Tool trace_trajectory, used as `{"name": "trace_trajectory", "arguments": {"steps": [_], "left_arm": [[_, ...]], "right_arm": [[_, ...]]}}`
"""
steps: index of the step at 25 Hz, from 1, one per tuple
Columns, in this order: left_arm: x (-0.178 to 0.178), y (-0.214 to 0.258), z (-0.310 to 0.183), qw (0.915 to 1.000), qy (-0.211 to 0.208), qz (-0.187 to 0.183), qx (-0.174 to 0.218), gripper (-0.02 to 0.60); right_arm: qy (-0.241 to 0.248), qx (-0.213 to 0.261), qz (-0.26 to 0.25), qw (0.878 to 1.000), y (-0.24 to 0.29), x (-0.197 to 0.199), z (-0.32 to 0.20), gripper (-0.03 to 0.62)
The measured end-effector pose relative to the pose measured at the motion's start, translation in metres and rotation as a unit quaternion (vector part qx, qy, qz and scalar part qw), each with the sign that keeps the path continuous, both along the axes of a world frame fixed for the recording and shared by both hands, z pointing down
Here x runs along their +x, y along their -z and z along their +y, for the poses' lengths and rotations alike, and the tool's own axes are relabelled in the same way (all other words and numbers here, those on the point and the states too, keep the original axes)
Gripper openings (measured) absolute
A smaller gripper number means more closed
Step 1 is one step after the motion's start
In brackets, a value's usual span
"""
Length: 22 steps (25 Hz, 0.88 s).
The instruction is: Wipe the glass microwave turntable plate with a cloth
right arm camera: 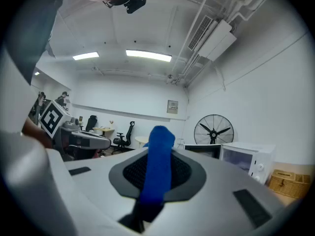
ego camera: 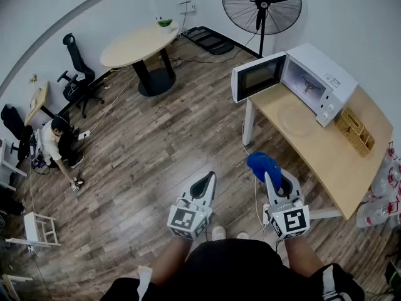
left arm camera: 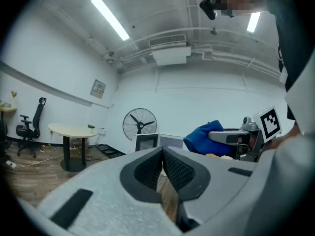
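So, the glass turntable plate (ego camera: 295,121) lay flat on the worktop (ego camera: 329,165), just in front of the microwave (ego camera: 316,80), whose door (ego camera: 257,77) stood swung open toward the room. The plate was clear, hard to pick out vs the pale wood, and well apart from both tools.

The blue cloth (ego camera: 261,163) was pinched in the right hand-held gripper (ego camera: 276,179), jaws closed on a fold of it w/ a bunch sticking out past the tips. The left hand-held gripper (ego camera: 207,182) had its jaws together w/ nothing between them. Both were held near the person's waist, off the worktop's near end. Wiping had not begun, by my read.

Risks, as I judged them:
- **Plate sliding:** nothing pinned it, so a one-sided wipe would prob. shove it across the smooth wood, toward the edge or into the wicker basket (ego camera: 355,130) beside the microwave.
- **Steadying the rim:** the left tool would need to do this first, but hard jaws on glass could slip or chip it.
- **Losing the cloth:** it was held by a narrow fold only, so drag on the glass might pull it free.
- **Open door:** it sat in the reach path from the left.

The pedestal fan (ego camera: 262,5) and round table (ego camera: 139,44) were far off, no concern.
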<state>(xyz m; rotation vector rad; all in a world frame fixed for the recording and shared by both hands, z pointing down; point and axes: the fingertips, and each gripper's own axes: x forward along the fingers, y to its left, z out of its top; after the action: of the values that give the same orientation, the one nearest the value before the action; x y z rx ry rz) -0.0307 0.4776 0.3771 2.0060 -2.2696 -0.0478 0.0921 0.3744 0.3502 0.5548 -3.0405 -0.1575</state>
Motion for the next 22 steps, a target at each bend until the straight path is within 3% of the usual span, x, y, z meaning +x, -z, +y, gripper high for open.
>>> {"name": "trace_trajectory", "arguments": {"steps": [8, 16, 22], "left_arm": [[-0.016, 0.001, 0.015, 1.0000, -0.007, 0.004, 0.002, 0.002], [-0.039, 0.004, 0.024, 0.9998, -0.020, 0.001, 0.002, 0.002], [-0.041, -0.003, 0.012, 0.9995, -0.030, 0.012, 0.002, 0.002]], "right_arm": [[-0.024, 0.025, 0.025, 0.999, 0.000, -0.016, 0.015, 0.049], [-0.056, 0.015, 0.017, 0.998, -0.001, -0.026, 0.024, 0.060], [-0.065, 0.049, 0.030, 0.996, 0.003, -0.024, 0.019, 0.060]]}}
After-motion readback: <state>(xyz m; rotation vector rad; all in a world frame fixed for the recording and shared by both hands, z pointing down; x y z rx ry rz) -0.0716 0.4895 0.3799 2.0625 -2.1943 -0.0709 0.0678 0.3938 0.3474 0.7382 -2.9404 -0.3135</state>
